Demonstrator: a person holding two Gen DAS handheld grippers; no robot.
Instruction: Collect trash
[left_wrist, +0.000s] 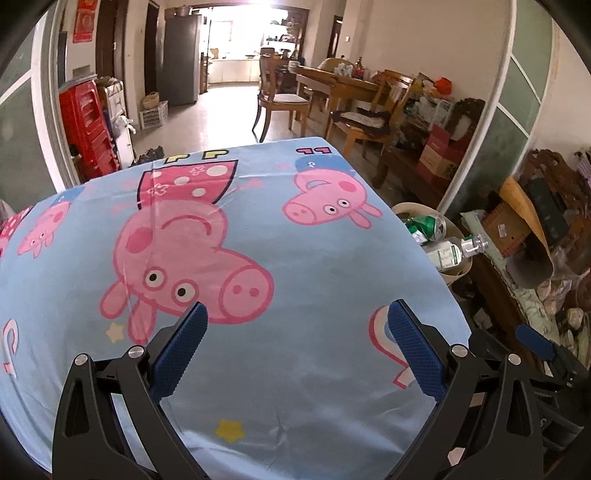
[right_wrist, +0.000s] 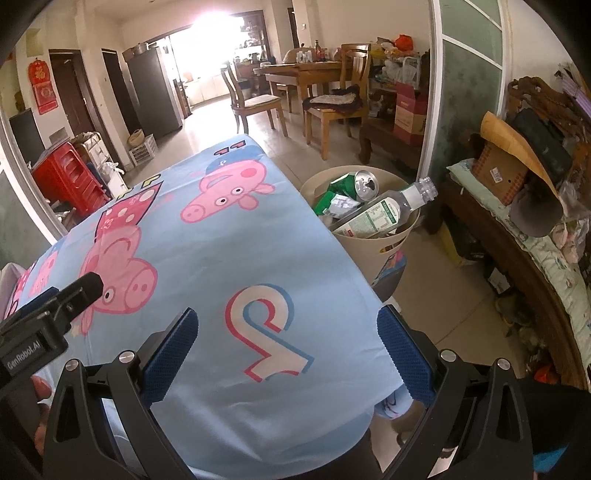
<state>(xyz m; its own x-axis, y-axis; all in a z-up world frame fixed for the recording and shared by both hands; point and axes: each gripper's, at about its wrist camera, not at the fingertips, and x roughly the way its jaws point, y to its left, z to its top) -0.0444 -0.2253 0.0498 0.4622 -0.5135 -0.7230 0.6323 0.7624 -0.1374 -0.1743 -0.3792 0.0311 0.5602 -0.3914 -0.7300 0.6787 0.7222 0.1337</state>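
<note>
I have the left gripper (left_wrist: 295, 347) over the table, jaws spread wide, nothing between the blue pads (left_wrist: 184, 347), only the cloth under them. The tablecloth (left_wrist: 314, 258) is light blue with pink cartoon pigs and covers the whole table top; no loose trash lies on it in either view. Far left stands a stack of red plastic stools (left_wrist: 86, 129), with a white crate (left_wrist: 153, 114) on the floor beyond it.

The right gripper (right_wrist: 286, 347) is also over the near right part of the cloth, jaws spread, empty, its pads (right_wrist: 406, 354) framing a printed letter on the fabric. In the right wrist view the left gripper's black body shows at the near left edge.

Just past the table's right edge, on the floor, is the beige trash bin (right_wrist: 373, 243). It is full to the rim: a clear plastic bottle (right_wrist: 388, 210) with a green-and-white label lies slanted on top, neck pointing right and sticking out over the rim, no cap that I can see. Beside it is a crushed green can (right_wrist: 364, 184), open end up, and green wrappers further left in the bin.

Far behind are a wooden dining table (right_wrist: 306, 72) and chairs (right_wrist: 255, 101). Right of the bin runs a wooden bench (right_wrist: 517, 258) piled with a cardboard box (right_wrist: 498, 173) and clutter.
</note>
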